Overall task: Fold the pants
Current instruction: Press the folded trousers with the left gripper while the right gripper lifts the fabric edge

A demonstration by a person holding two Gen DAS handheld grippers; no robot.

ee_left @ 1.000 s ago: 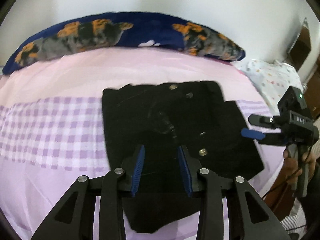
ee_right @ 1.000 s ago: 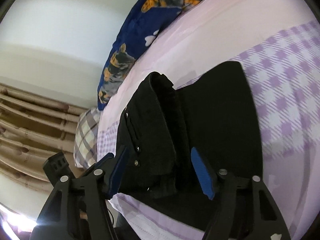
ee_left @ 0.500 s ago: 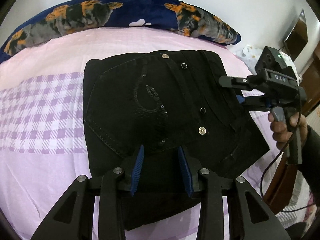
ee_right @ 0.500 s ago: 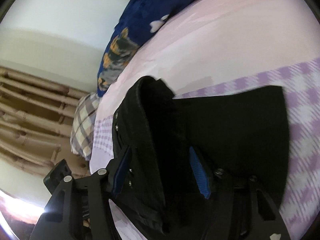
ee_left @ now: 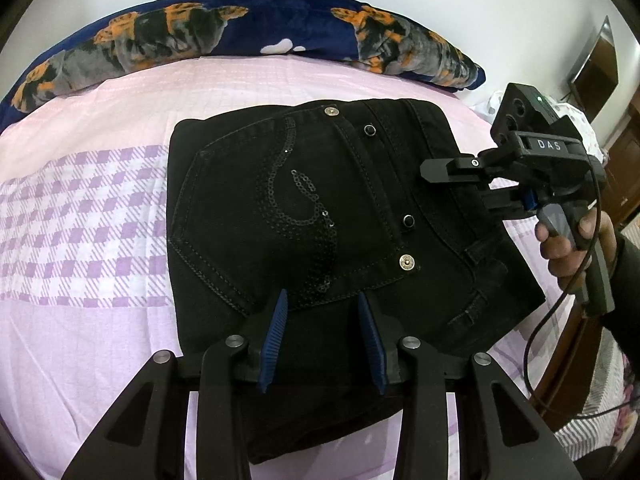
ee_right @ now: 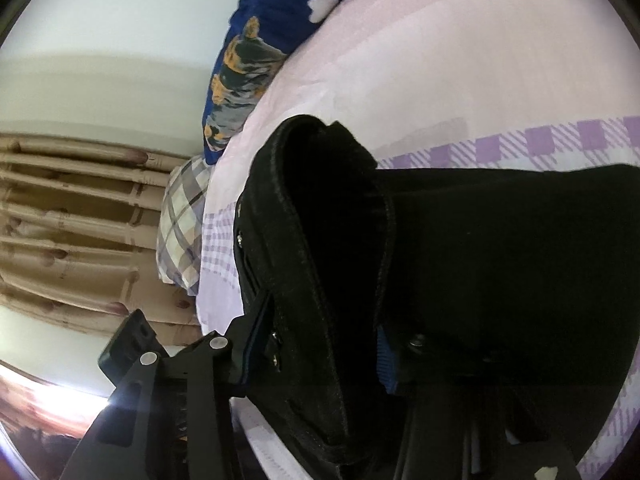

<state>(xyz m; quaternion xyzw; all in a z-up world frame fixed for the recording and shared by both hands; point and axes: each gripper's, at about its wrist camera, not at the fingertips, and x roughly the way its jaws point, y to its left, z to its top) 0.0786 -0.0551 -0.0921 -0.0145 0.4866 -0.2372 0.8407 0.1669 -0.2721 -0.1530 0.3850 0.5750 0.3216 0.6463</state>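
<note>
Right wrist view: right claw (ee_right: pixel 320 344) spread around pants (ee_right: pixel 480 260), fingertips hidden; left claw (ee_left: pixel 322 320) spread.

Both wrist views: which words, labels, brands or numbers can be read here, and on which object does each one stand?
"DAS": white letters on the black body of the right gripper, seen in the left wrist view.
The metal buttons on the black pants may carry embossing, but it is too small to read.
The right wrist view shows no readable text.

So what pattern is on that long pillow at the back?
The pillow is navy blue with orange-and-grey dog prints and a white paw mark; the left wrist view shows it best.
</note>
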